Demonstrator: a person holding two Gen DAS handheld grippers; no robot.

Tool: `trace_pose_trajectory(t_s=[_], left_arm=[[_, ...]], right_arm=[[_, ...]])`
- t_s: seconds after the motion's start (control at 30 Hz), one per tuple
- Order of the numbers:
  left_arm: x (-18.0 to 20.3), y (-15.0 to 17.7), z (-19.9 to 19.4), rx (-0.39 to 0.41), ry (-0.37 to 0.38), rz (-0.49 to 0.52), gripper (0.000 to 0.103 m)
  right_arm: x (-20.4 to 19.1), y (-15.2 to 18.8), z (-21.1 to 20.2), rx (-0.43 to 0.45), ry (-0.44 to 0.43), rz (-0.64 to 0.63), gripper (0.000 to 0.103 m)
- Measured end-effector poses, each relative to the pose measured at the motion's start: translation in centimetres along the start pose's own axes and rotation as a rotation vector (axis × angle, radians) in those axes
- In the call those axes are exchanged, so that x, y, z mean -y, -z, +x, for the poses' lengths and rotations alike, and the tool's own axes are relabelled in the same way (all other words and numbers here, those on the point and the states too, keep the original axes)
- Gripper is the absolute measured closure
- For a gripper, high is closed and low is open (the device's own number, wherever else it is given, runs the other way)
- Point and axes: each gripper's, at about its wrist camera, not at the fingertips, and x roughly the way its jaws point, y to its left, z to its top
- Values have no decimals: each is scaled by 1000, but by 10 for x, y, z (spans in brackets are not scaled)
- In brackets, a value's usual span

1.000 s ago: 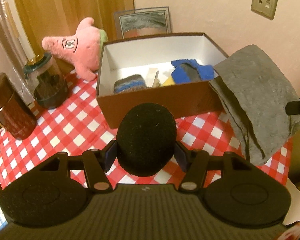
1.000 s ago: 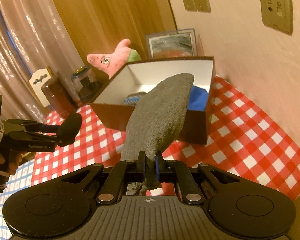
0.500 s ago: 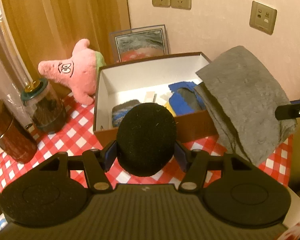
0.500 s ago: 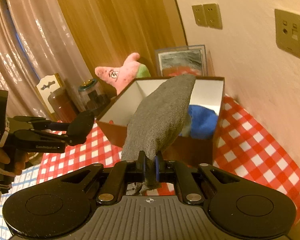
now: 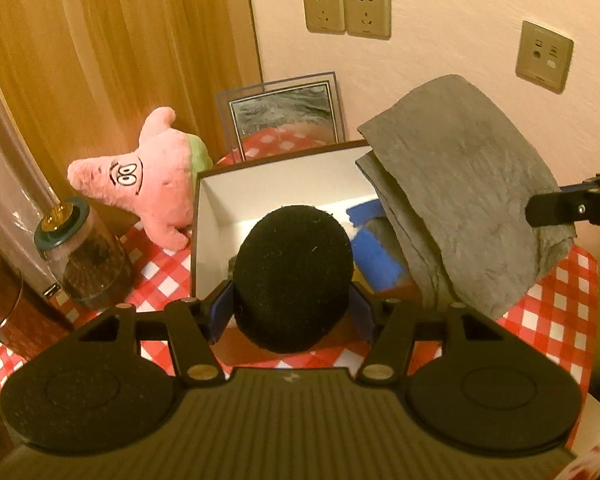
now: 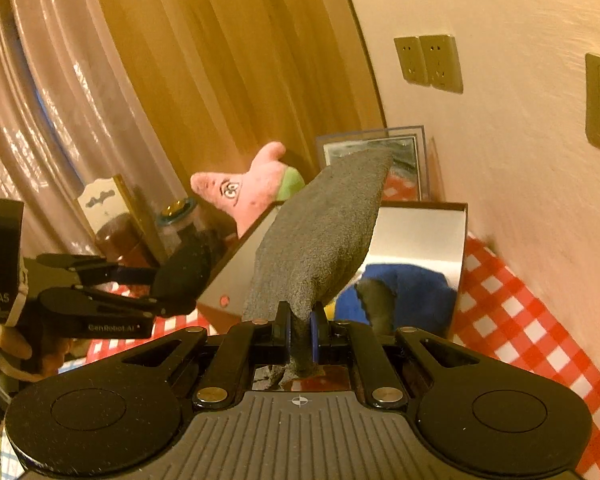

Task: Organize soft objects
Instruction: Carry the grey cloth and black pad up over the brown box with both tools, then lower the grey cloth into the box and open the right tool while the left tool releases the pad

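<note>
We hold 2 grippers above the brown box (image 5: 204,240). Our left gripper (image 5: 292,304) pinches a black sponge (image 5: 294,276); our right gripper (image 6: 300,324) pinches a grey cloth (image 6: 320,240).

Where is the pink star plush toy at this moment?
In the left wrist view the pink star plush toy lies on the checked tablecloth, just left of the open box, with the glass jar in front of it and the curtain behind.

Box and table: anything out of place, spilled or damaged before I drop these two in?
Nothing looks spilled or damaged. The one soft thing outside the box is the pink plush, lying on its side on the checked cloth by the jar. The black pad sits in the left gripper, the grey cloth in the right gripper.
</note>
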Motion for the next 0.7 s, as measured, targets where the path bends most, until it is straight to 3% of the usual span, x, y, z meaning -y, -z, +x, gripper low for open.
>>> trace_pose_trajectory(t_s=[0.4,0.7], left_arm=[[-4,-27,41,-29,4,5,44],[-8,-36,74,-68,4,-2,44]], right_arm=[[16,-30,48,9,21,48,94],[29,-36,89,-45,27,73,94]])
